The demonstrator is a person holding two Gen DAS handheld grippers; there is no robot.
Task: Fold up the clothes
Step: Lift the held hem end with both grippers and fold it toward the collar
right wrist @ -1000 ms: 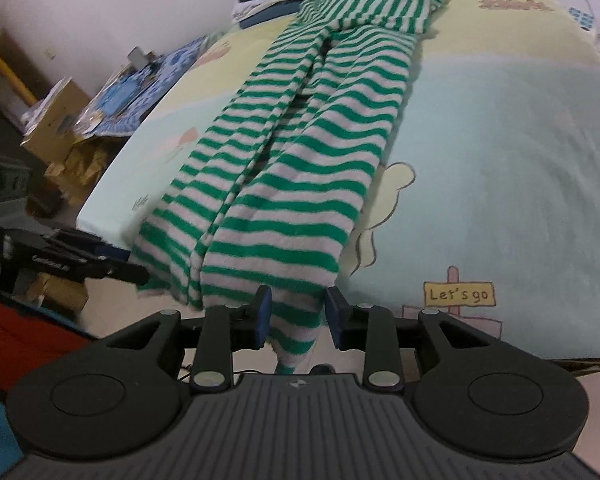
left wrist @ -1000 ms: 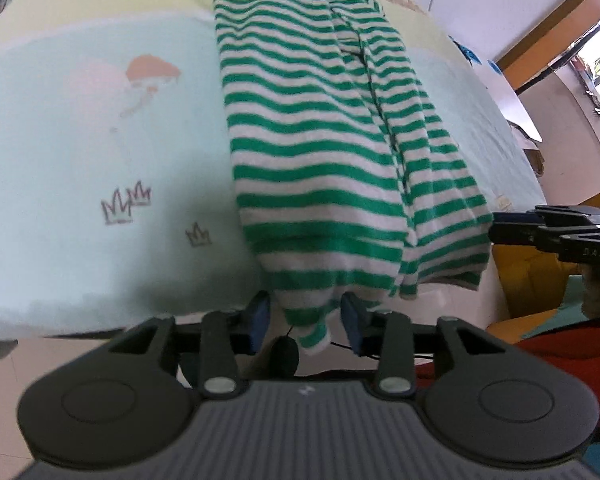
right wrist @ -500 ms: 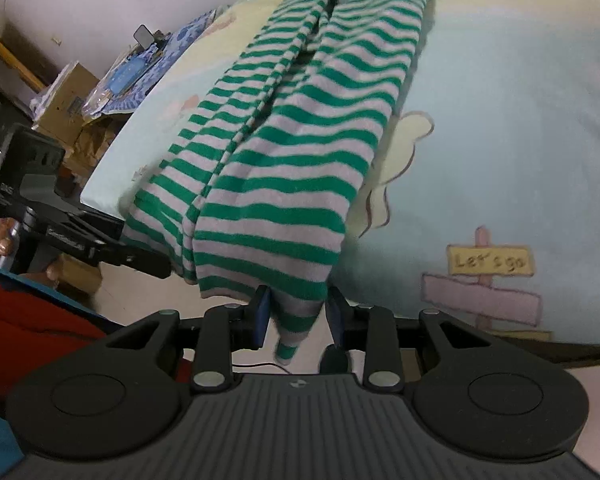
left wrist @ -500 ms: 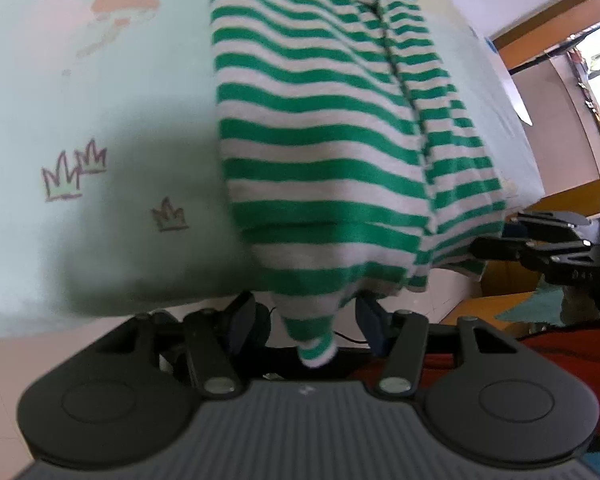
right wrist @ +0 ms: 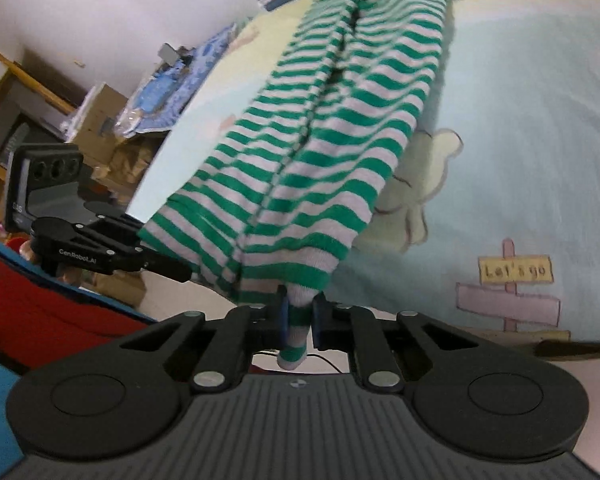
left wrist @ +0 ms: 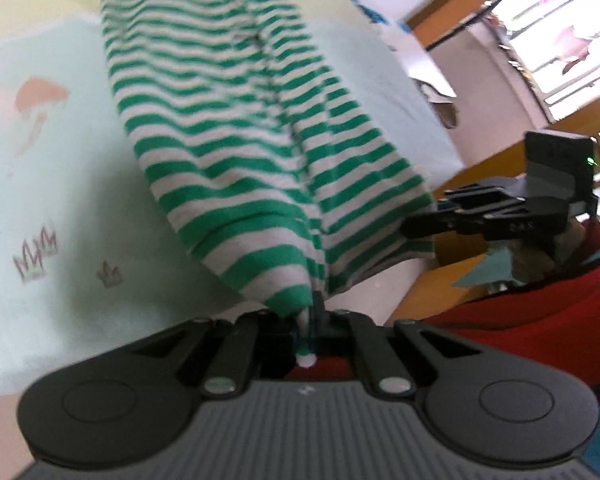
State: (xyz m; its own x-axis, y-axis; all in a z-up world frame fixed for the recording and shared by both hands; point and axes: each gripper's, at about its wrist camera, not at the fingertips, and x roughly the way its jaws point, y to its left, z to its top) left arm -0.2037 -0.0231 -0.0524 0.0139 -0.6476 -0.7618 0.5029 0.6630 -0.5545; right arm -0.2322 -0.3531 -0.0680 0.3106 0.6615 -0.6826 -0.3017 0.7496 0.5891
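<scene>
Both hand-held grippers pinch the striped garment (right wrist: 324, 152); it stretches lengthwise away.

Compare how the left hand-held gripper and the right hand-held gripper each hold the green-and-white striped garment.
The left hand-held gripper has its fingers pressed nearly together on a thin pinch of the green-and-white striped garment; the right hand-held gripper clamps a thicker bunch, fingers further apart. A striped tail hangs well below the right hand-held gripper's fingers; only a small tip shows below the left's. Both grip the garment's near edge, off the bedsheet.
</scene>
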